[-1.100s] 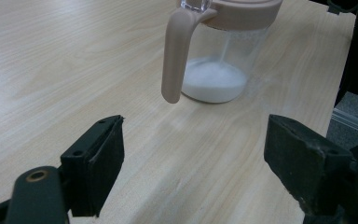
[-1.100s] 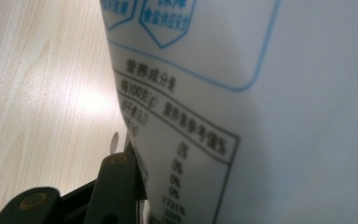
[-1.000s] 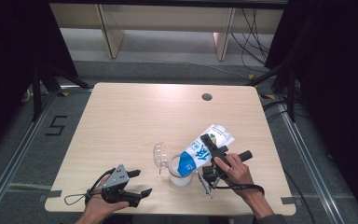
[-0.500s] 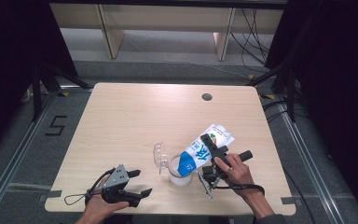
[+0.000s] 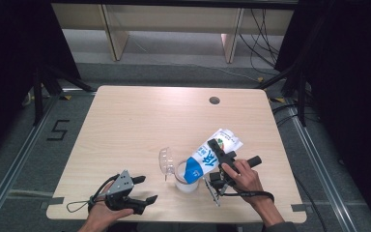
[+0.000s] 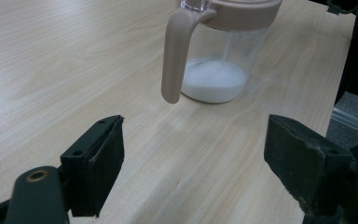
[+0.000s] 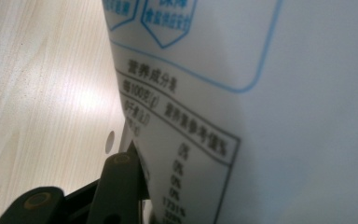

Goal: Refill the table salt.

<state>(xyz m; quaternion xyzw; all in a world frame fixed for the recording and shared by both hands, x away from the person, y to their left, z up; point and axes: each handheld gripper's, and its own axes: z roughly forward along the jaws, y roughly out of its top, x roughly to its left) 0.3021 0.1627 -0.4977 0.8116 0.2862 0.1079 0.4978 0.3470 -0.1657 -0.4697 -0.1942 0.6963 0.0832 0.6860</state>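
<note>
A white and blue milk carton [image 5: 211, 153] is tipped steeply to the left, its top end over a clear jug [image 5: 183, 176]. My right gripper [image 5: 218, 153] is shut on the carton's middle; in the right gripper view the printed carton side [image 7: 242, 93] lies against the left jaw. The jug [image 6: 216, 51] has a beige lid and handle, a flipped-up clear flap [image 5: 165, 160], and white milk in its bottom. My left gripper [image 5: 142, 189] rests open near the table's front edge, left of the jug, with nothing between its fingers [image 6: 95, 163].
The light wooden table [image 5: 140, 121] has a round cable hole [image 5: 214, 100] at the back right. Dark frame legs and cables stand around the table on the grey floor.
</note>
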